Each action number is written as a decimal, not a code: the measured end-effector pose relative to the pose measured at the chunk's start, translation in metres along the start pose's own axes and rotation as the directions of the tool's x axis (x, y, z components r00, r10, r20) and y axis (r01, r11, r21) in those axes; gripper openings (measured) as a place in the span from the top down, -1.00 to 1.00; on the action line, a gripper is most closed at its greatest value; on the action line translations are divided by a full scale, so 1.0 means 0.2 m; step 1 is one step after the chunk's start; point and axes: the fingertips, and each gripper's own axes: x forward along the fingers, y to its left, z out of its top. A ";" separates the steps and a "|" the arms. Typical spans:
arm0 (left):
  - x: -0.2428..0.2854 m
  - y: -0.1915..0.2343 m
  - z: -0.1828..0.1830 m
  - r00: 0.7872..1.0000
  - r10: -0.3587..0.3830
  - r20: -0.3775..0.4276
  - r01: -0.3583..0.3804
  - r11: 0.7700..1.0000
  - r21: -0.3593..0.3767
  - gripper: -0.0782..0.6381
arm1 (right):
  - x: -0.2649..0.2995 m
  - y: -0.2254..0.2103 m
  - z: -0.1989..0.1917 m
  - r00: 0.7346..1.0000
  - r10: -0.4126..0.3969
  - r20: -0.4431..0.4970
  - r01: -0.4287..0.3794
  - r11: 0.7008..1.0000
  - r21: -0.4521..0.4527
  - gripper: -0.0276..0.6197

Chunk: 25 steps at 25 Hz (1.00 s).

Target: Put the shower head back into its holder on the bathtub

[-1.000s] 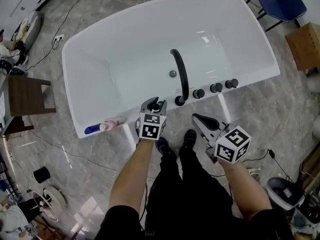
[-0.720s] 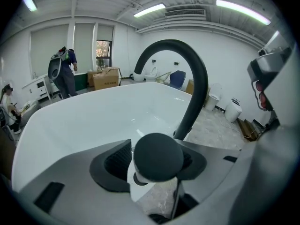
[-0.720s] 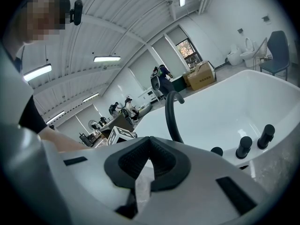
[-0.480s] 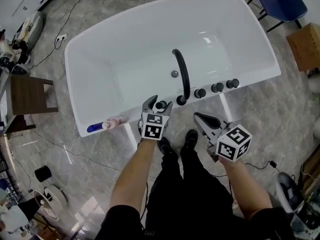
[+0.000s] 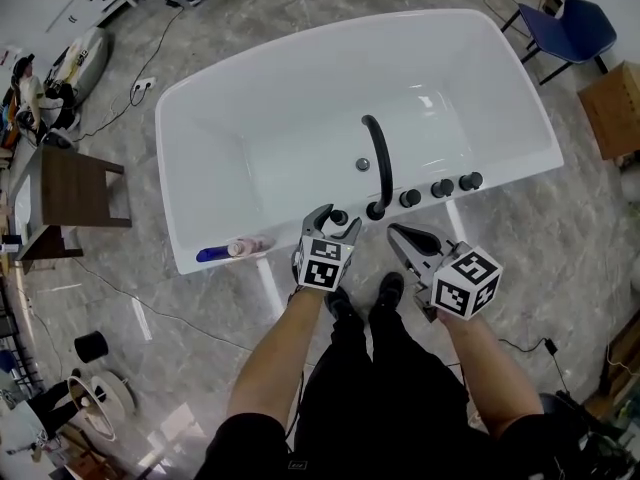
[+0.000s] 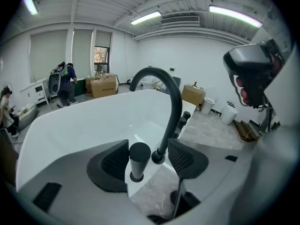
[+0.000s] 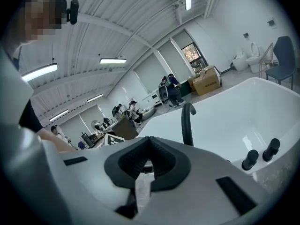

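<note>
L gripper (image 5: 333, 221) just opened, jaws apart round shower head (image 6: 139, 157) upright on bathtub (image 5: 215, 183) rim; retreat to 6 o'clock w/o nudging it. R gripper (image 5: 408, 238) jaws together, empty

Bright, even, cool white light fills all three views. It comes from ceiling strip lights (image 6: 149, 17) high above the jaws of the left gripper (image 6: 146, 159), and from further light strips (image 7: 111, 60) up and left of the jaws of the right gripper (image 7: 149, 162). The bathtub (image 5: 250, 118) beyond the jaws shines, with a pale glare patch (image 5: 428, 98) on its inner wall. Shadows are soft and faint. Both gripper views bend straight lines strongly and go black at the corners. Each gripper's body nearest the lens is soft, while the room past the jaws is sharp
</note>
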 end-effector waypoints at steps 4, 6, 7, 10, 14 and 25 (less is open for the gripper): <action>-0.04 0.01 0.03 1.000 0.012 0.022 -0.012 1.000 0.007 0.01 | 0.02 0.04 0.01 1.000 0.003 0.001 -0.003 1.000 -0.022 0.86; -0.06 0.04 0.04 0.999 0.024 0.026 -0.024 1.000 0.007 0.05 | 0.03 0.06 0.02 1.000 0.006 0.004 -0.006 1.000 -0.030 0.86; -0.07 0.05 0.05 0.999 0.031 0.028 -0.031 0.999 0.008 0.10 | 0.03 0.08 0.03 1.000 0.007 0.005 -0.007 0.999 -0.033 0.86; -0.10 0.08 0.06 0.999 0.038 0.039 -0.039 0.999 0.019 0.40 | 0.03 0.11 0.05 1.000 0.010 0.008 -0.009 0.999 -0.044 0.86; -0.13 0.10 0.08 0.998 0.028 0.053 -0.028 1.000 0.010 0.46 | 0.04 0.13 0.09 1.000 0.003 0.012 -0.002 0.999 -0.053 0.86; -0.41 0.08 0.30 0.964 -0.124 0.234 0.148 0.985 -0.085 0.64 | 0.08 0.24 0.22 0.999 -0.018 0.047 0.023 0.995 -0.102 0.86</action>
